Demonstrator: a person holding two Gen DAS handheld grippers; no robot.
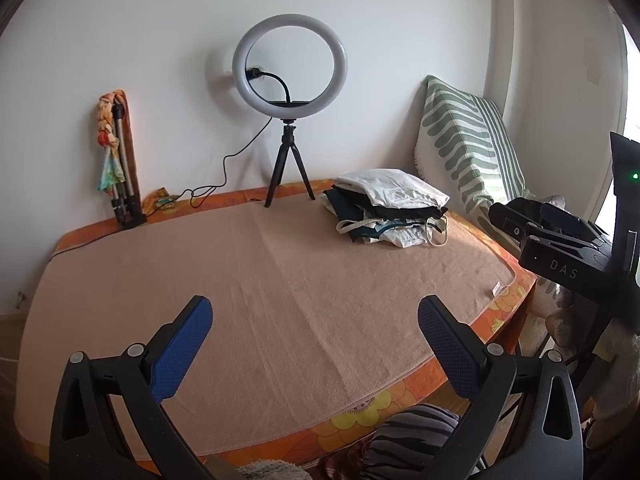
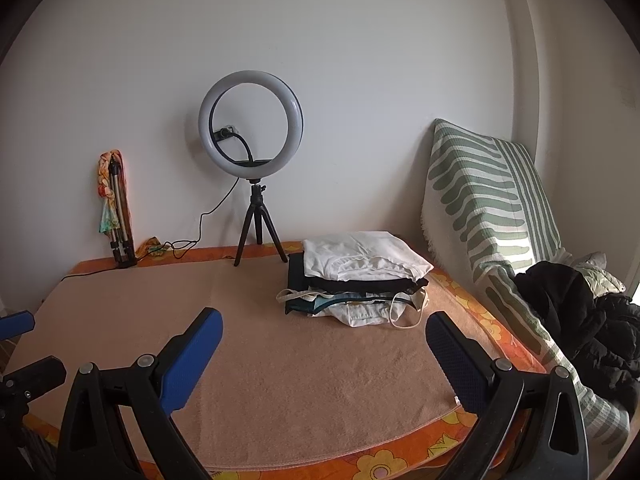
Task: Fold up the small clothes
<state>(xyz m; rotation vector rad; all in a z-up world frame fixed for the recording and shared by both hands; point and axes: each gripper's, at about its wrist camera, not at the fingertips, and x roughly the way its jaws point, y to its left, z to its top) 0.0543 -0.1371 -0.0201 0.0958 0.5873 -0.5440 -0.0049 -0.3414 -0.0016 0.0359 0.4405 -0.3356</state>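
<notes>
A stack of folded small clothes, white on top with black and pale pieces under it, sits at the back right of the peach towel covering the table. My left gripper hovers open over the towel's near part, nothing between its blue pads. My right gripper is open too, empty, just in front of the stack. The right gripper's body shows at the right edge of the left wrist view. A left finger's blue pad shows at the far left of the right wrist view.
A ring light on a black tripod stands at the back, its cable trailing left. A folded tripod leans on the wall. A green-striped cushion and a black jacket lie to the right.
</notes>
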